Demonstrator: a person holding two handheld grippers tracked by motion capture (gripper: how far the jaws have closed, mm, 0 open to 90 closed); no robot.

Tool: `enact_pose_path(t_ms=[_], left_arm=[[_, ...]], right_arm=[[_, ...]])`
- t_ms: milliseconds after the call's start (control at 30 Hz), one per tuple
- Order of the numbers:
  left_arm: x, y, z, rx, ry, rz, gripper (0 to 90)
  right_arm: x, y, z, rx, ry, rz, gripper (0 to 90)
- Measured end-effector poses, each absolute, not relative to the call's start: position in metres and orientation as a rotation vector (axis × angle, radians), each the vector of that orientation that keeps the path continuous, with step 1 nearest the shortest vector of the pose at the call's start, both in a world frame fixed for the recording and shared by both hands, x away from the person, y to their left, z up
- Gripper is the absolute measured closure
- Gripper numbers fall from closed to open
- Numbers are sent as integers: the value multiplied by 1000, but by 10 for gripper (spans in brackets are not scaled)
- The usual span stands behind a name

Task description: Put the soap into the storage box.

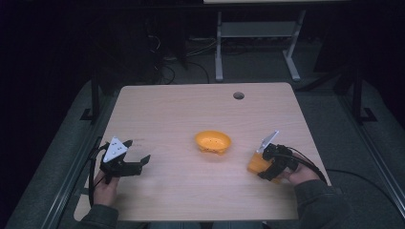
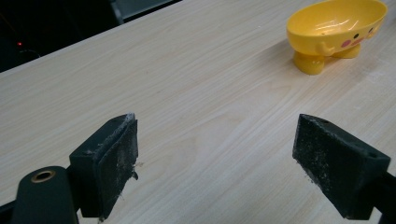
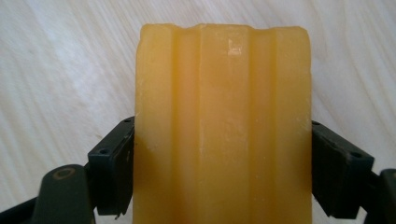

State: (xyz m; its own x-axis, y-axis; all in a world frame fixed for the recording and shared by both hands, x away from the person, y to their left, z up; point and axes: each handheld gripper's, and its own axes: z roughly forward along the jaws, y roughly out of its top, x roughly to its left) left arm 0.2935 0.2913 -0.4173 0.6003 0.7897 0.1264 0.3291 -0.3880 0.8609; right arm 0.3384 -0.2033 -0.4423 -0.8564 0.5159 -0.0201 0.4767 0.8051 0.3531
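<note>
Right gripper (image 1: 265, 168) clamped on orange soap bar (image 3: 223, 126), near table (image 1: 181, 109) right edge. Left gripper (image 1: 138, 161) jaws wide apart, nothing between. Yellow dish (image 1: 213, 141) at centre.

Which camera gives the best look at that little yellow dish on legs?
The left gripper view: the yellow dish is close there, showing stubby feet and a painted face with pink cheeks. The high view shows the dish small, at mid-table, its details too small to make out.
</note>
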Motion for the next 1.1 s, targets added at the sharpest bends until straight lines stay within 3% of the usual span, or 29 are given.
enact_pose_path(t_ms=[1100], left_arm=[[293,293,-416,1969,896,678,134]], right_arm=[[361,-183,-406,716,2884,602,206]])
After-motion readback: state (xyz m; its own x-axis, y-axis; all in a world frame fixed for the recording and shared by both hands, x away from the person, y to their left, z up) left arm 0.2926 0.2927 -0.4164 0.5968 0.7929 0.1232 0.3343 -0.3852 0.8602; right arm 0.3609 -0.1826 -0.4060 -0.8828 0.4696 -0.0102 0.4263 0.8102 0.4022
